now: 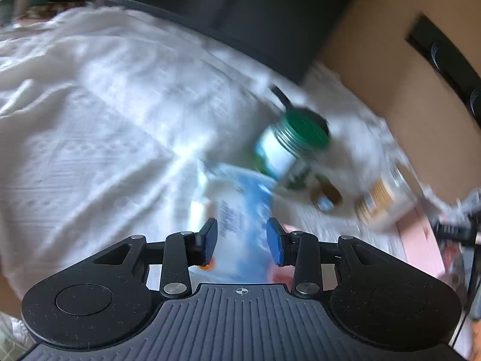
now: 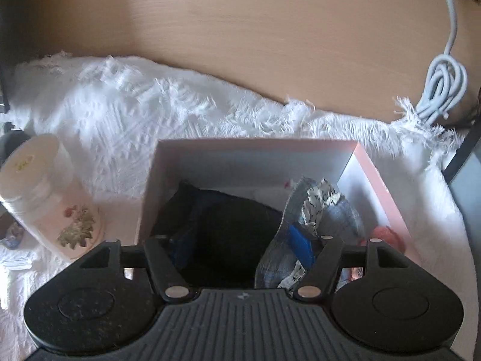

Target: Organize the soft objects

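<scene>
Left hand-held gripper [image 1: 242, 242]: jaws apart, nothing between the pads, hanging over a blue-and-white plastic packet [image 1: 240, 207] lying on the white woven cloth [image 1: 90, 120]. Left view is motion-blurred. Just past the packet I see a green-lidded jar [image 1: 290, 146] and a gold-lidded jar [image 1: 381, 201] tipped on the cloth, then a dark cushion [image 1: 240, 15] and a wood panel [image 1: 375, 45] behind.

Right hand-held gripper [image 2: 240, 248]: spread wide inside the pink-rimmed box [image 2: 378, 180]; denim fabric piece [image 2: 315, 225] drapes over its right finger, dark garment [image 2: 228, 225] below. Floral white canister [image 2: 45, 192] beside the box, fringed cloth edge, wooden counter [image 2: 240, 30], coiled white cable [image 2: 442, 90] far right.
</scene>
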Available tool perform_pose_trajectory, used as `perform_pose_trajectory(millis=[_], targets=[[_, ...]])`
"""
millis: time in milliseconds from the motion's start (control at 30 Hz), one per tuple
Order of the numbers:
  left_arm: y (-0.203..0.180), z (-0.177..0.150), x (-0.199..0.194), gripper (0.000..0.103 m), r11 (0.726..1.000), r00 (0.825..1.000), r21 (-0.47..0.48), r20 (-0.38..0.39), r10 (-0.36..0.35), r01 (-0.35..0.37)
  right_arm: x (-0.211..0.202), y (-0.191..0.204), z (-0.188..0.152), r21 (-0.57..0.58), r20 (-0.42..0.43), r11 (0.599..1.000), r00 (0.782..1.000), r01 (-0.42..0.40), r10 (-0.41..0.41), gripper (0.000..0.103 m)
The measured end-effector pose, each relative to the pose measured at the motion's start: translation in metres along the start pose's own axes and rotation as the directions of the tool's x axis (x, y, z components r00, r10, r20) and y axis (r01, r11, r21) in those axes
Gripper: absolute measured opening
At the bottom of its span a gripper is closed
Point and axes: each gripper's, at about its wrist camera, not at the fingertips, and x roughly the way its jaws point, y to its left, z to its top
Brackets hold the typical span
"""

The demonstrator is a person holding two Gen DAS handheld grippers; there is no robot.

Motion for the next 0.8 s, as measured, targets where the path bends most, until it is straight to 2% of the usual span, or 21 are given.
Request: perform_pose_trajectory(millis=[67, 167, 233, 300, 333, 400, 433, 500, 533, 633, 700, 767, 800], targets=[[-0.013, -0.004, 0.002, 0.039, 0.998, 1.0, 0.057, -0.005, -0.014, 0.014, -0.013, 0.004, -0.001, -0.037, 0.04, 0.999, 0.999, 0.005, -0.003, 0.066], [-0.024, -0.001, 0.001, 0.039, 0.992, 0.998, 0.116, 0.049, 0.036, -0.041, -0.046, 0.016, -0.007, -0.098, 0.143, 0.995, 0.99, -0.002, 0.016, 0.067], [-0.018, 0.007, 0.004, 0.039, 0.989, 0.994, 0.106, 0.059, 0.096, -0.101, -0.065, 0.028, -0.012, -0.136, 0.19, 0.99, 0.98, -0.036, 0.062, 0.068], [-0.004, 0.014, 0.014, 0.039, 0.987, 0.988, 0.063, 0.036, 0.147, -0.149, -0.08, 0.043, -0.019, -0.17, 0.19, 0.979, 0.971, -0.112, 0.145, 0.069], [0.003, 0.017, 0.02, 0.039, 0.988, 0.988, 0.04, 0.023, 0.15, -0.151, -0.085, 0.051, -0.023, -0.176, 0.169, 0.97, 0.966, -0.167, 0.197, 0.069], [0.019, 0.02, 0.031, 0.039, 0.992, 0.992, -0.029, -0.019, 0.126, -0.127, -0.09, 0.072, -0.034, -0.19, 0.093, 0.933, 0.941, -0.305, 0.327, 0.069], [0.025, 0.02, 0.034, 0.039, 0.993, 0.995, -0.057, -0.033, 0.098, -0.099, -0.093, 0.086, -0.041, -0.209, 0.053, 0.905, 0.92, -0.371, 0.389, 0.069], [0.029, 0.019, 0.04, 0.041, 0.995, 0.998, -0.078, -0.047, 0.052, -0.055, -0.1, 0.118, -0.054, -0.268, -0.001, 0.856, 0.888, -0.443, 0.459, 0.069], [0.028, 0.017, 0.04, 0.041, 0.997, 0.998, -0.069, -0.052, 0.042, -0.046, -0.104, 0.139, -0.06, -0.313, -0.034, 0.817, 0.865, -0.485, 0.5, 0.069], [0.024, 0.014, 0.039, 0.042, 0.999, 0.997, -0.033, -0.076, -0.003, 0.0, -0.109, 0.19, -0.071, -0.395, -0.098, 0.722, 0.808, -0.568, 0.581, 0.069], [0.025, 0.014, 0.04, 0.042, 0.999, 0.995, -0.034, -0.096, -0.033, 0.03, -0.107, 0.219, -0.075, -0.44, -0.136, 0.666, 0.778, -0.602, 0.613, 0.069], [0.026, 0.013, 0.038, 0.041, 0.999, 0.994, -0.032, -0.104, -0.042, 0.039, -0.1, 0.243, -0.08, -0.472, -0.175, 0.64, 0.775, -0.607, 0.607, 0.069], [0.027, 0.013, 0.037, 0.04, 0.999, 0.993, -0.033, -0.108, -0.044, 0.04, -0.094, 0.25, -0.083, -0.477, -0.19, 0.634, 0.775, -0.609, 0.603, 0.063]])
